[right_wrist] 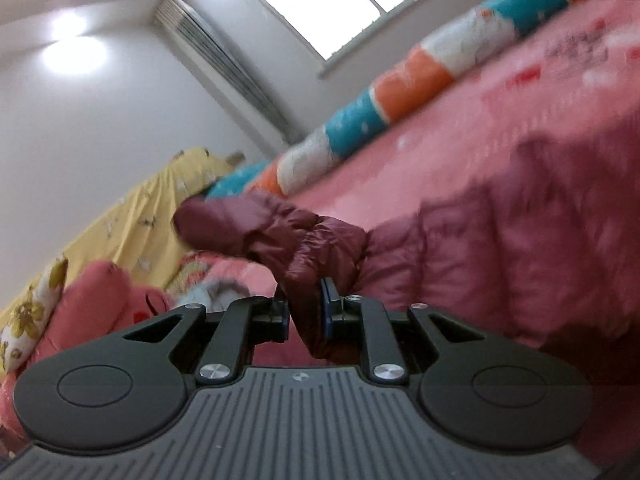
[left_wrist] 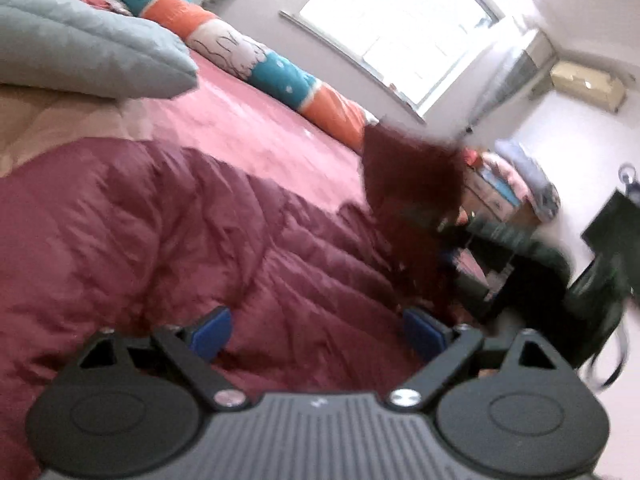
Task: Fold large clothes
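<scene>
A large maroon quilted down jacket [left_wrist: 168, 232] lies spread on the pink bed. My left gripper [left_wrist: 316, 334] is open and empty, hovering just above the jacket's body. In the left wrist view a part of the jacket [left_wrist: 408, 184] is lifted up at the right, with the other gripper dimly behind it. My right gripper [right_wrist: 306, 306] is shut on a fold of the jacket's sleeve [right_wrist: 320, 248] and holds it raised above the bed; the sleeve's cuff [right_wrist: 208, 220] sticks out to the left.
The pink bed sheet [left_wrist: 248, 120] carries a long teal, orange and white bolster [left_wrist: 276, 68] along the window side, a grey-blue pillow [left_wrist: 80, 48], and a pink plush toy [right_wrist: 100, 292] with a yellow bedcover [right_wrist: 132, 220]. Shelves and dark furniture [left_wrist: 600, 248] stand beyond the bed.
</scene>
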